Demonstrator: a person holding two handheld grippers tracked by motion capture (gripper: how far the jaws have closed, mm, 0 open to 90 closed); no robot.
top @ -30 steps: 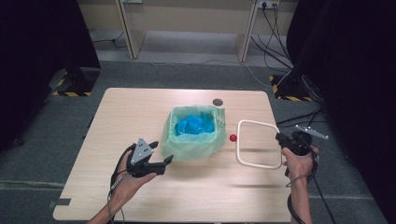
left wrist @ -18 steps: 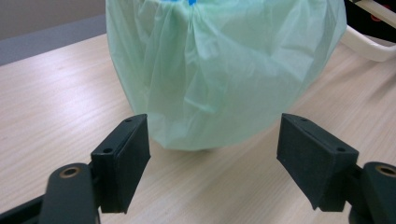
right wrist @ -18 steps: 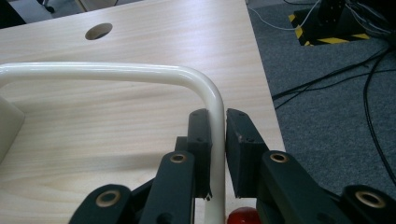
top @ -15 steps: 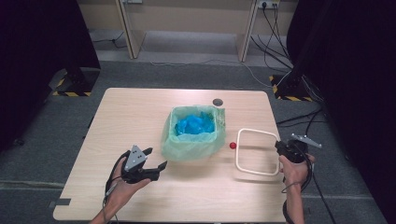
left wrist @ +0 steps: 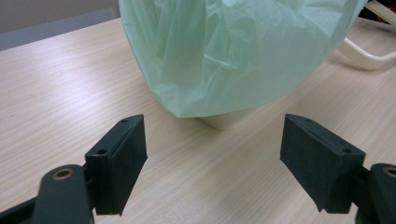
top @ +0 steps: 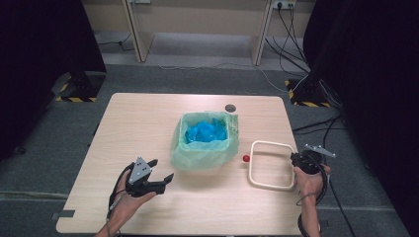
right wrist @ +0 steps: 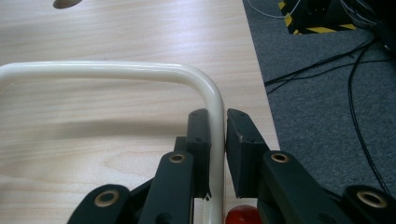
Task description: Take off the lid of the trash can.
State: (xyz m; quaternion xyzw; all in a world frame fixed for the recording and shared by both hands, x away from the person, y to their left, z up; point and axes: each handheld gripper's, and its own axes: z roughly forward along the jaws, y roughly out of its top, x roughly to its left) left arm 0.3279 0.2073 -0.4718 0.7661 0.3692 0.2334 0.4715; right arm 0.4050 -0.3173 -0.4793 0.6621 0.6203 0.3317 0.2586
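Observation:
A bin lined with a pale green bag stands mid-table, with blue material inside it. In the left gripper view the green bag hangs over the cream bin base. My left gripper lies low at the bin's front left; its jaws stand open with nothing between them. A cream rounded frame sits to the right of the bin. My right gripper is shut on the frame's right side, and its pads clamp the cream tube. A small red ball lies between bin and frame.
A dark round hole is set in the table behind the bin. The table's right edge runs close beside the right gripper, with grey carpet and cables beyond it. Bare wood lies in front of the bin.
Both hands have sunk toward the table and drawn nearer the front edge. The cream frame has come down with the right gripper. The left jaws remain apart.

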